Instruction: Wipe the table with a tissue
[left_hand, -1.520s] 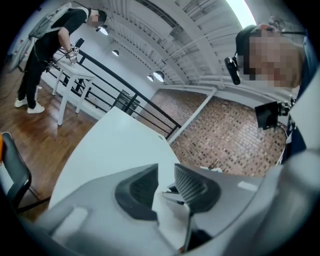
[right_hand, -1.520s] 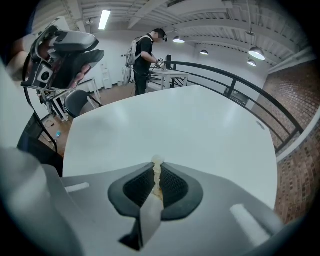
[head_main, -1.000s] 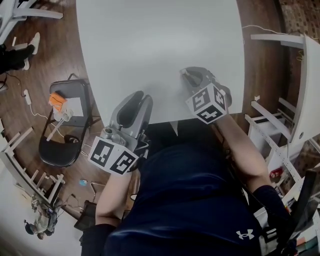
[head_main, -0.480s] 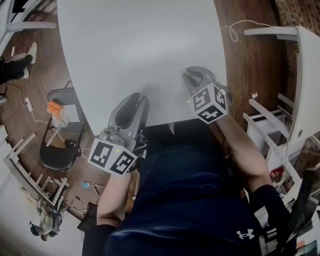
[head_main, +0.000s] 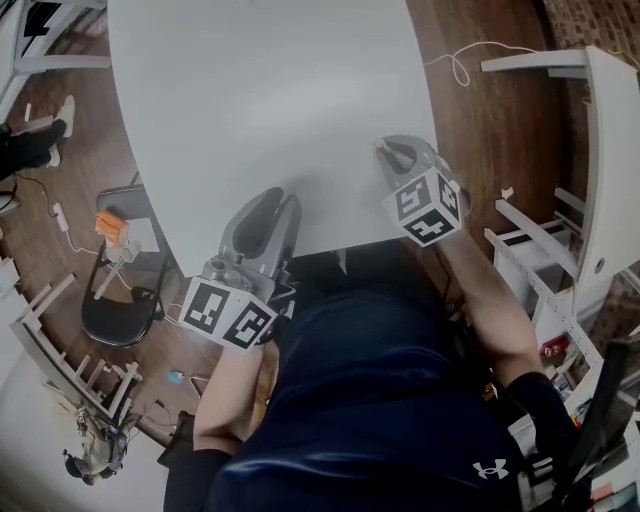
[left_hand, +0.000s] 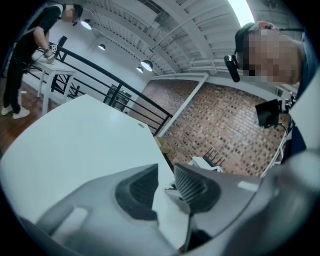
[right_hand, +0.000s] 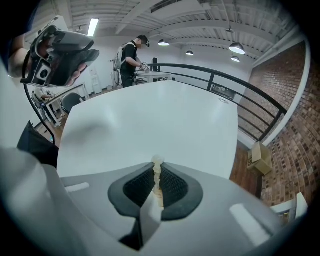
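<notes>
The white table (head_main: 270, 90) fills the upper middle of the head view. My right gripper (head_main: 388, 150) hovers over the table's near right edge. In the right gripper view it (right_hand: 157, 169) is shut on a thin, crumpled strip of pale tissue (right_hand: 157, 161) that pokes up between the pads. My left gripper (head_main: 277, 198) is at the near left edge of the table. In the left gripper view it (left_hand: 165, 176) is open by a narrow gap, with nothing between its dark ribbed pads (left_hand: 142, 187).
A folding chair (head_main: 118, 290) with an orange item stands on the wood floor to the left. White shelving (head_main: 600, 150) and a cable (head_main: 455, 62) lie to the right. A person (right_hand: 131, 54) works at a far table beside a black railing (right_hand: 240, 92).
The right gripper has drifted slightly right along the table's near edge, still holding the tissue. The head view has shifted a little. The left gripper has barely moved.
</notes>
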